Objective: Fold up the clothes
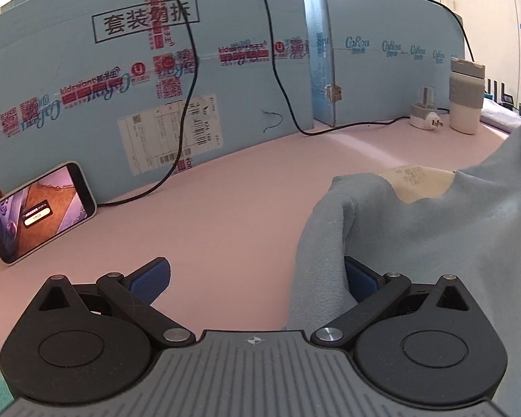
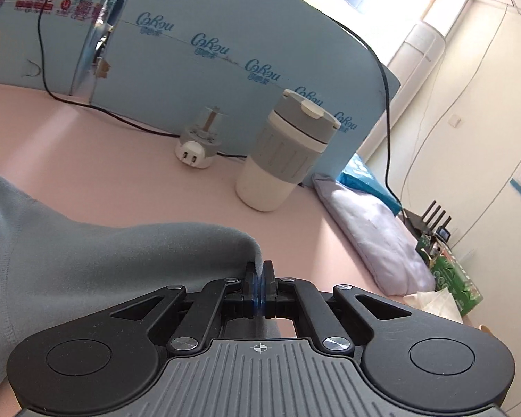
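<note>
A light blue-grey garment (image 1: 434, 243) with a cream neck label (image 1: 420, 184) hangs lifted over the pink table (image 1: 225, 208). My left gripper (image 1: 253, 278) is open; the cloth's edge drapes over its right finger, whose blue pad (image 1: 359, 278) shows behind the fabric, and the left pad (image 1: 149, 278) is bare. In the right wrist view my right gripper (image 2: 259, 278) is shut on a corner of the same garment (image 2: 87, 250), which stretches away to the left above the table (image 2: 121, 173).
Blue cardboard boxes (image 1: 156, 87) wall the table's far side, with black cables (image 1: 187, 104) hanging down. A phone (image 1: 38, 212) leans at the left. A white-and-grey cup (image 2: 284, 153) and a plug adapter (image 2: 198, 142) stand at the back; a lilac folded cloth (image 2: 375, 236) lies at the right edge.
</note>
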### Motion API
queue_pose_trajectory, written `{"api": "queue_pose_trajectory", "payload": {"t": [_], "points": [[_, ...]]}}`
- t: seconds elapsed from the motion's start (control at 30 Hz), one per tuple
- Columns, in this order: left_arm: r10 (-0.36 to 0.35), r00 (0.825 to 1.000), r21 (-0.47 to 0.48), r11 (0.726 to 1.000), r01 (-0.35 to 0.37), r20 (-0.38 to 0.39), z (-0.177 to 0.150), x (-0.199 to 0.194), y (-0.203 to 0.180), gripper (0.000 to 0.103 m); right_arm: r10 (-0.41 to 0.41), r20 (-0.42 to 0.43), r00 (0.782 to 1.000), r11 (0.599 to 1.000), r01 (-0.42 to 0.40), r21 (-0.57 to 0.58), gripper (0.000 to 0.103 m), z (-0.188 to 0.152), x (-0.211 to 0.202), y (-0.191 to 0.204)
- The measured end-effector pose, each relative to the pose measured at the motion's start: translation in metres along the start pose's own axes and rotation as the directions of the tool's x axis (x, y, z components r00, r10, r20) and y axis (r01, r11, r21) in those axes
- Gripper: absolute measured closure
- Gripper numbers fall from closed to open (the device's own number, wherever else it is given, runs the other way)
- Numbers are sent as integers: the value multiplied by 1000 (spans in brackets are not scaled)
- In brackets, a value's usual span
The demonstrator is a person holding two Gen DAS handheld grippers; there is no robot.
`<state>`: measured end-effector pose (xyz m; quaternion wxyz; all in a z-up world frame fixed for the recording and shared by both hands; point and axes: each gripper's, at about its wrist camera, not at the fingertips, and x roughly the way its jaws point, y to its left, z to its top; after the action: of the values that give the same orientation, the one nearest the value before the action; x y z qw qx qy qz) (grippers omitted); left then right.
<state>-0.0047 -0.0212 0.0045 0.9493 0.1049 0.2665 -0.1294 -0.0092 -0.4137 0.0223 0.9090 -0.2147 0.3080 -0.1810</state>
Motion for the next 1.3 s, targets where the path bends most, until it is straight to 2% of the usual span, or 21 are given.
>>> {"api": "queue_pose_trajectory", "payload": {"t": [0.2,0.33,0.4,0.47,0.57,0.63,0.73,0.8,0.87,0.97,1.1,1.2,1.3], "points": [[-86,996,15,996,87,-10,-1,1,-6,0,-77,-33,997,996,78,35,102,5,22,-23],[-91,996,2,996,91,-22,-2,2,-4,0,-80,-55,995,995,83,46,101,-2,33,-27],[-96,995,-21,995,95,-33,-2,4,0,0,-74,-57,996,996,77,53,93,-5,36,-29],[-101,994,-43,994,99,-44,-2,6,3,0,-78,-57,995,994,82,68,91,-6,34,-31],[-101,994,-50,994,98,-47,-3,8,4,0,-33,-31,999,989,37,141,90,-8,15,-40],[-102,994,-51,994,99,-49,-3,8,4,0,26,-6,1000,981,-24,194,90,-11,-5,-45],[-106,993,-58,993,103,-52,-3,9,5,0,122,22,992,969,-124,213,90,-24,-39,-41],[-109,992,-64,992,106,-55,-3,9,6,0,207,32,978,954,-209,214,90,-37,-64,-34],[-115,992,-72,991,111,-59,-3,10,7,0,318,31,948,919,-316,237,90,-52,-89,-26],[-126,990,-88,989,120,-65,-4,12,9,0,461,21,887,853,-450,264,90,-74,-119,-14],[-130,989,-94,988,123,-68,-4,12,10,0,592,-5,806,771,-564,297,90,-102,-147,1],[-131,989,-95,988,124,-68,-5,13,10,0,631,-10,775,732,-592,337,90,-120,-160,7],[-133,989,-97,987,126,-69,-5,13,11,0,641,20,767,709,-602,367,90,-132,-171,8]]}}
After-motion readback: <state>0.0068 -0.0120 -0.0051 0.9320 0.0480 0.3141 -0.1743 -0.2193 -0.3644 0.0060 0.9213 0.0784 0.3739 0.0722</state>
